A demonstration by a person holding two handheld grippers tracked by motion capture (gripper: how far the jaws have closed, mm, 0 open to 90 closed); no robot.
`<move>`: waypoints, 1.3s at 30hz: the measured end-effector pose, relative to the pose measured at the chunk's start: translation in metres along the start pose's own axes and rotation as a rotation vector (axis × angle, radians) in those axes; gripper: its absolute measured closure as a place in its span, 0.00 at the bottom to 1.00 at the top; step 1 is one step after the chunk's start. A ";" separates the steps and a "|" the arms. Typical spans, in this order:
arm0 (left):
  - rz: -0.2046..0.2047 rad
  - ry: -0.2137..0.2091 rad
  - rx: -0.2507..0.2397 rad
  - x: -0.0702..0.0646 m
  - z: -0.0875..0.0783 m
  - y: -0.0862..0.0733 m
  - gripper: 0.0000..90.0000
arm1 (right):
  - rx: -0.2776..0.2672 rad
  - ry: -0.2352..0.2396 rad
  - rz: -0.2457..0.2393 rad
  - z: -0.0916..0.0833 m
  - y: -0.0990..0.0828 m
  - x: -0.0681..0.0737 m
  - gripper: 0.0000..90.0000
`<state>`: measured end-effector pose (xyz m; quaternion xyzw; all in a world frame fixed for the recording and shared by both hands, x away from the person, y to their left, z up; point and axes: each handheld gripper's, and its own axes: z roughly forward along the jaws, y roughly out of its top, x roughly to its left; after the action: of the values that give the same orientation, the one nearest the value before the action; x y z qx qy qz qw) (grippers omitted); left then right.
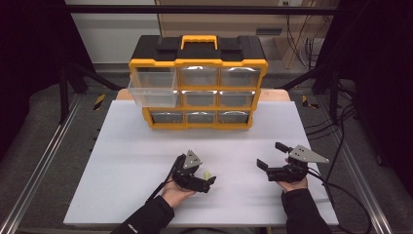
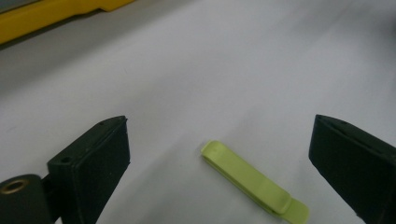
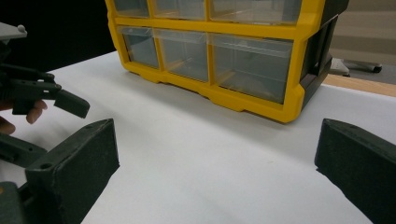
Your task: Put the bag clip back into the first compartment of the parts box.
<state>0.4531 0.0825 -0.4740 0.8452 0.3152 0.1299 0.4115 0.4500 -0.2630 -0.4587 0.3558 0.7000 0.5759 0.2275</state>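
Currently the green clip lies flat on the white surface, between the left gripper's wide-open jaws, untouched. Step judged: approach for pickup; next, lower and close squarely across the clip. Left hand angled low; right gripper open, idle, facing the yellow drawer organizer.

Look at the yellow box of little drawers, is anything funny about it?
Yes. On the drawer organizer, the top-left drawer sticks out toward the table while the others sit flush. Nothing looks spilled or broken.
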 end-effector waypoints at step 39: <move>-0.049 0.044 0.130 -0.017 0.009 -0.003 0.62 | 0.001 -0.001 0.006 0.000 0.000 0.000 0.00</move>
<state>0.4434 0.0676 -0.4818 0.8592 0.3526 0.1174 0.3517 0.4501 -0.2635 -0.4582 0.3583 0.6991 0.5760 0.2260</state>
